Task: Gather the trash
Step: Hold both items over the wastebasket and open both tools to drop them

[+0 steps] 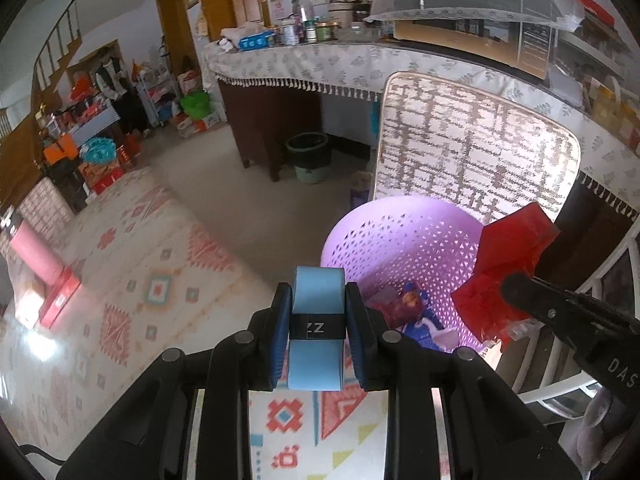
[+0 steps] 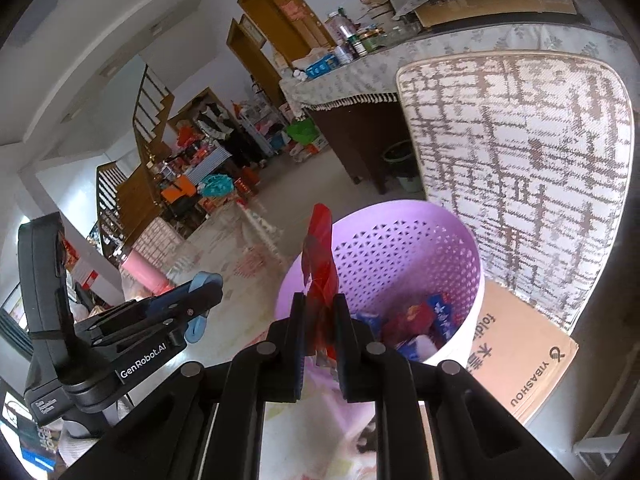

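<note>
The left tongs clamp a blue roll and the right tongs pinch a red wrapper beside the purple basket, so an early release could drop either onto the floor.

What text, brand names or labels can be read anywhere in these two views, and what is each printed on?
"GenRobot.AI": side of the left gripper.
"YIBASHOU": cardboard box beside the purple basket; further characters there are only partly readable.
"DAS": cut off, on the right gripper.
"ZZ": black band on the blue roll.
Shelf jar labels: too small.
</note>
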Motion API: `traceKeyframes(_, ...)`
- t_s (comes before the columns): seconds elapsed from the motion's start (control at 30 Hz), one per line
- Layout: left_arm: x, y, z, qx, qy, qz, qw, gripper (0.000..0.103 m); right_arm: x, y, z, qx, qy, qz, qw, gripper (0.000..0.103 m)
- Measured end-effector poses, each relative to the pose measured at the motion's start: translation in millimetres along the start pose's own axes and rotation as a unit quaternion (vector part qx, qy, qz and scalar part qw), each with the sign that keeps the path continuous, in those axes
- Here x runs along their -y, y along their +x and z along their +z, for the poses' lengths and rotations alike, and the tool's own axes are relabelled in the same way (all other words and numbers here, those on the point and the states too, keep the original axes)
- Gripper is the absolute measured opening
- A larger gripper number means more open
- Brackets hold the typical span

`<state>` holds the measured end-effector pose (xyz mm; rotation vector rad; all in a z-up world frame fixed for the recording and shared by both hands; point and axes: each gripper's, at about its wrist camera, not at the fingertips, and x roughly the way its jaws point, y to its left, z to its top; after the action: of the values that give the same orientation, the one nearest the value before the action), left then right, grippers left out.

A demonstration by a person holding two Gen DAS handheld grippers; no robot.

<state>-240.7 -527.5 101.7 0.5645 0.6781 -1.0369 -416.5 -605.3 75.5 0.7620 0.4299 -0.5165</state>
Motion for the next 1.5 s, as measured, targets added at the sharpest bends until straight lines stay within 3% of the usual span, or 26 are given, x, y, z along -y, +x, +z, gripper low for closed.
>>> traceKeyframes(0.47, 28, 30, 29, -0.004, 0.033, -0.009, 0.9994, 0.025, 22, 22, 11, -0.009, 0.019, -0.017, 1.0, 0.014)
traceKeyframes(0.8, 31, 68, 39, -0.04, 0.017, -0.034, 0.9984, 0.025, 40, 39, 20, -0.017, 0.031, -0.033, 0.999, 0.014)
traceKeyframes(1.5, 27, 111, 36, -0.086, 0.002, -0.048, 0.9952, 0.025, 61, 63, 22, -0.039, 0.049, -0.045, 0.997, 0.014)
